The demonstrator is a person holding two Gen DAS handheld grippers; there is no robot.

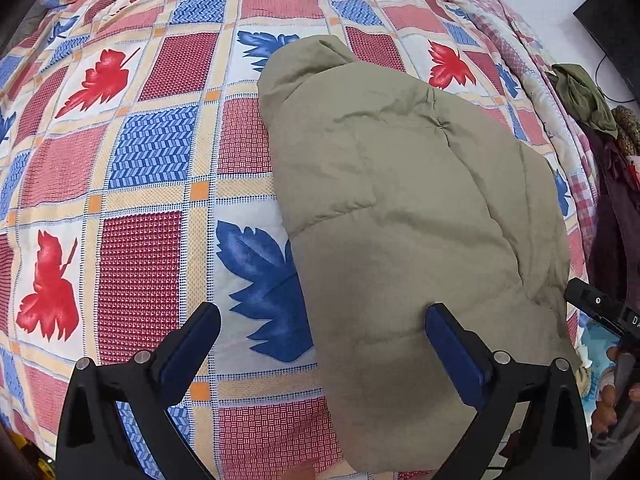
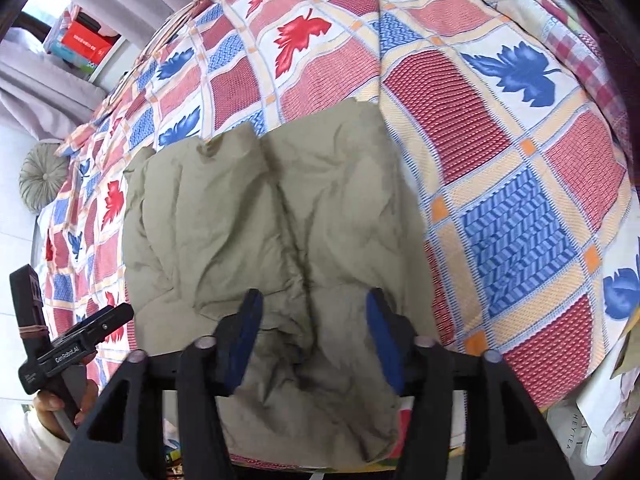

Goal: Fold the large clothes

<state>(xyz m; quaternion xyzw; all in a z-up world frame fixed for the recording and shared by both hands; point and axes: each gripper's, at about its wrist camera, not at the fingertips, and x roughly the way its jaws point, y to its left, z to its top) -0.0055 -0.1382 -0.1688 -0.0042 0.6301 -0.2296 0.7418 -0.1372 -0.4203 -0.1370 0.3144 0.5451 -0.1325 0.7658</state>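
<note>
A khaki padded garment (image 1: 404,216) lies folded on a bed with a red, blue and white leaf-patterned sheet (image 1: 132,160). My left gripper (image 1: 322,326) is open above the garment's near left edge, one finger over the sheet, the other over the fabric. In the right wrist view the same garment (image 2: 256,216) fills the middle, creased down its centre. My right gripper (image 2: 312,312) is open, its fingers straddling the garment's near end without pinching it. The left gripper's body (image 2: 76,346) shows at the lower left there.
The bed's right edge carries a checked quilt (image 1: 516,40). Dark clothes (image 1: 584,96) hang beside it. A round grey cushion (image 2: 42,178) and a shelf with a red box (image 2: 86,42) lie beyond the bed's far side.
</note>
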